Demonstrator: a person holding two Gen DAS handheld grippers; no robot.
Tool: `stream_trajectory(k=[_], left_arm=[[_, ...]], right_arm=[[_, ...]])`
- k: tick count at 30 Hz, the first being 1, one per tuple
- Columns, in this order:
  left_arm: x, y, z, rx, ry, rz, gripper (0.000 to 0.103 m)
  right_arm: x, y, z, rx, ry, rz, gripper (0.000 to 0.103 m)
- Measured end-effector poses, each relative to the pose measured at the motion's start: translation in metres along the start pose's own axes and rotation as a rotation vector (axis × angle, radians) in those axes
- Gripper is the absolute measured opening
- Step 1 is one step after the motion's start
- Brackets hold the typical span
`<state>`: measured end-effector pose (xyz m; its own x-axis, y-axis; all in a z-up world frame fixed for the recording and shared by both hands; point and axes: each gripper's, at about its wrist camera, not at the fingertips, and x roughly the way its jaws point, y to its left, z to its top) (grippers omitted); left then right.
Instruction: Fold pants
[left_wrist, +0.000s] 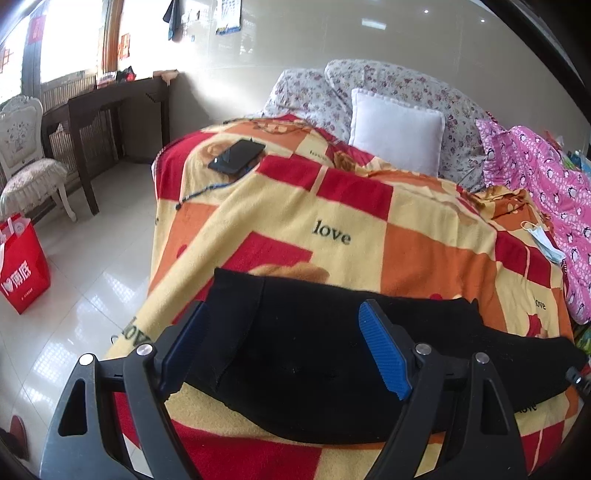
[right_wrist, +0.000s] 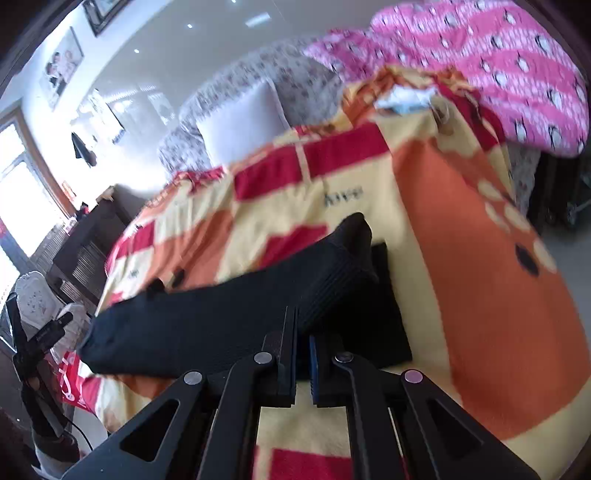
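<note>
The black pants (left_wrist: 332, 354) lie across the near end of a bed covered by a red, orange and yellow blanket (left_wrist: 332, 206). My left gripper (left_wrist: 284, 328) is open, its blue fingers spread just above the pants' left part, holding nothing. In the right wrist view my right gripper (right_wrist: 303, 354) is shut on the black pants (right_wrist: 221, 325) at their near edge and lifts that part, so the fabric folds over a flat black layer below. The left gripper (right_wrist: 37, 339) shows at the far left of that view.
A black phone (left_wrist: 236, 155) with a cable lies on the blanket's far left. A white pillow (left_wrist: 397, 129), floral pillows and a pink quilt (left_wrist: 535, 192) are at the head and right. A face mask (left_wrist: 543, 240), red bag (left_wrist: 22, 266), chair and dark desk stand around.
</note>
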<state>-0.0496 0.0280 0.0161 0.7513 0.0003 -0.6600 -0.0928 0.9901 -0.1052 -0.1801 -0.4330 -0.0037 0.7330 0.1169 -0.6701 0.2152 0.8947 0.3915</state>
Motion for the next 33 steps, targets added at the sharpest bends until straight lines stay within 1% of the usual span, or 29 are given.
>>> stream_trajectory(k=[1, 2, 3, 5, 6, 8, 10, 11, 12, 13, 18, 24, 28, 33], left_arm=[[0.005, 0.0, -0.002, 0.0, 0.015, 0.002, 0.083], [0.007, 0.0, -0.004, 0.003, 0.023, 0.006, 0.083], [0.008, 0.0, -0.005, 0.009, 0.028, 0.011, 0.083], [0.009, 0.001, -0.007, 0.018, 0.029, 0.027, 0.083], [0.01, 0.002, -0.007, 0.019, 0.03, 0.029, 0.083], [0.011, 0.004, -0.006, 0.014, 0.031, 0.033, 0.083], [0.012, 0.005, -0.006, 0.006, 0.031, 0.031, 0.083], [0.013, 0.005, -0.006, 0.007, 0.034, 0.029, 0.083], [0.013, 0.005, -0.006, 0.01, 0.034, 0.03, 0.083], [0.014, 0.004, -0.006, 0.016, 0.035, 0.033, 0.083], [0.016, 0.005, -0.006, 0.025, 0.037, 0.034, 0.083], [0.028, 0.011, -0.007, 0.015, 0.06, 0.042, 0.083], [0.036, 0.013, -0.009, 0.015, 0.074, 0.046, 0.083], [0.05, 0.015, -0.012, 0.014, 0.1, 0.053, 0.083]], right_arm=[[0.01, -0.003, -0.003, 0.001, 0.038, -0.025, 0.008], [0.015, -0.005, -0.006, 0.006, 0.057, -0.053, 0.016], [0.017, -0.008, -0.008, 0.013, 0.064, -0.08, 0.018], [0.009, -0.011, -0.007, 0.025, 0.043, -0.091, 0.025], [0.002, -0.012, -0.004, 0.02, 0.019, -0.13, 0.03], [-0.01, -0.009, 0.003, 0.003, -0.016, -0.177, 0.031], [-0.019, -0.001, 0.011, -0.008, -0.051, -0.18, 0.033], [-0.02, 0.004, 0.014, -0.017, -0.057, -0.175, 0.036], [-0.02, 0.012, 0.017, -0.037, -0.059, -0.163, 0.039], [-0.017, 0.024, 0.018, -0.065, -0.057, -0.144, 0.04], [0.01, 0.081, 0.022, -0.185, -0.014, -0.024, 0.041], [0.061, 0.158, 0.011, -0.327, 0.087, 0.153, 0.041], [0.089, 0.203, -0.001, -0.401, 0.137, 0.233, 0.041], [0.118, 0.242, -0.012, -0.463, 0.195, 0.299, 0.041]])
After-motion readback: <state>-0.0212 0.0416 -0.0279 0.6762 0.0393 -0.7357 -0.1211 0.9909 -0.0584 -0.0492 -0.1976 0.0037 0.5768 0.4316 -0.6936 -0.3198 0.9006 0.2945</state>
